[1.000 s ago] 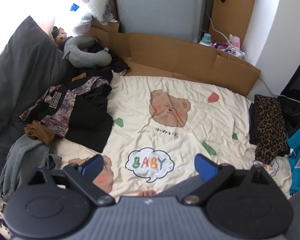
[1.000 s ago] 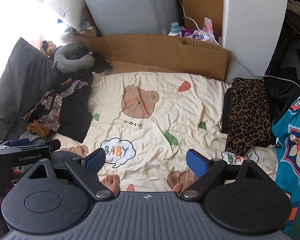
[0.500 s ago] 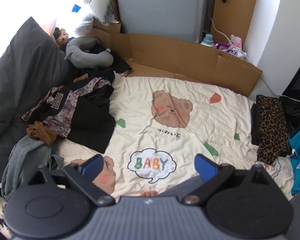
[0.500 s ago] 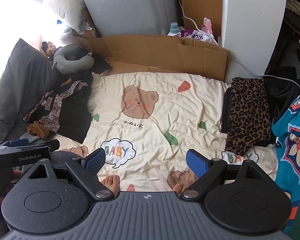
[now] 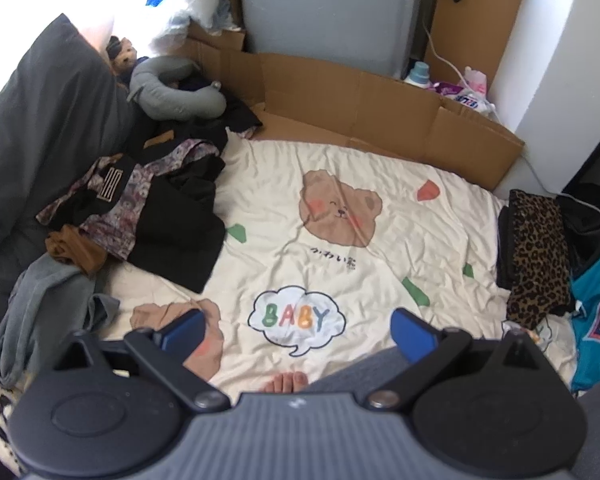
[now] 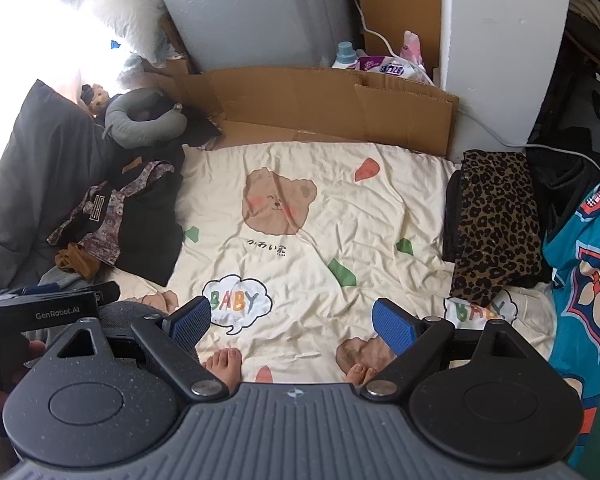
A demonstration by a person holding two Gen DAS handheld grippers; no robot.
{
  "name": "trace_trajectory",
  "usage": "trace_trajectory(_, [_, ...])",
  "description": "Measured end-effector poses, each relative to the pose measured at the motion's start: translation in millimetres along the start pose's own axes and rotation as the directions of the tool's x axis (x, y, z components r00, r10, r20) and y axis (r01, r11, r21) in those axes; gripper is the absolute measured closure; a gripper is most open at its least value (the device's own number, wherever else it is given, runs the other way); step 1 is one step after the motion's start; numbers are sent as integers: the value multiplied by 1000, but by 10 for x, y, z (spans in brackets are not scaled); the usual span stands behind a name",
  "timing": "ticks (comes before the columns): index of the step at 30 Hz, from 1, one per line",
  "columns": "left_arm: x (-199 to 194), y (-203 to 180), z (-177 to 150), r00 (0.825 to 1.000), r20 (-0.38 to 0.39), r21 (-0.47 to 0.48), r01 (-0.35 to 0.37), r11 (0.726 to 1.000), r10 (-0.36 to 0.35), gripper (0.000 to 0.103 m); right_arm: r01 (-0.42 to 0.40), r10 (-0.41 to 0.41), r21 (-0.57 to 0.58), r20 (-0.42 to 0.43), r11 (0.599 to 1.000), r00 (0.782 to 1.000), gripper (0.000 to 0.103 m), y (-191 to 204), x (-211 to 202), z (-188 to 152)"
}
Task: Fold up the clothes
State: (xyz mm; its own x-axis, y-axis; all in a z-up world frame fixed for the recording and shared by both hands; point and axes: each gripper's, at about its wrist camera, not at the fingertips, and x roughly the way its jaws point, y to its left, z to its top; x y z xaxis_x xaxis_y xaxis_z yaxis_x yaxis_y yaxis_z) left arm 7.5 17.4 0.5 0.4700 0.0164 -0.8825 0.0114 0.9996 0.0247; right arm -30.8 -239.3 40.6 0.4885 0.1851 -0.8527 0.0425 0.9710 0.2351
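Note:
A heap of unfolded clothes lies at the left of the bed: a black garment, a floral one, a brown piece and a grey one; it also shows in the right wrist view. Folded leopard-print clothes sit stacked at the right edge, also seen in the right wrist view. My left gripper is open and empty, high above the cream bear-print sheet. My right gripper is open and empty above the sheet. The left gripper's body shows at the right view's left edge.
A grey pillow and grey neck pillow lie at the far left. Cardboard panels line the far side of the bed. A teal printed cloth hangs at the right. The person's bare feet stand on the sheet's near edge.
The left gripper's view has shifted slightly, so the scene sits a little lower and to the right. The right gripper has barely moved. Both stay open and empty.

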Motion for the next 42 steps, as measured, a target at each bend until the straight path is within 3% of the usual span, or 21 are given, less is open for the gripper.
trace_trajectory(8, [29, 2, 35, 1000, -12, 8, 27, 1000, -27, 3, 14, -14, 17, 28, 1000, 1000, 11, -42, -52, 59])
trace_trajectory(17, [58, 179, 133, 998, -24, -53, 51, 997, -52, 3, 23, -24, 27, 50, 999, 998, 11, -53, -132, 123])
trace_trajectory(29, [3, 341, 372, 998, 39, 34, 54, 998, -55, 3, 63, -65, 27, 78, 998, 995, 11, -34, -185, 205])
trace_trajectory(42, [71, 632, 455, 998, 34, -28, 61, 998, -60, 3, 58, -60, 22, 97, 998, 993, 11, 24, -119, 308])
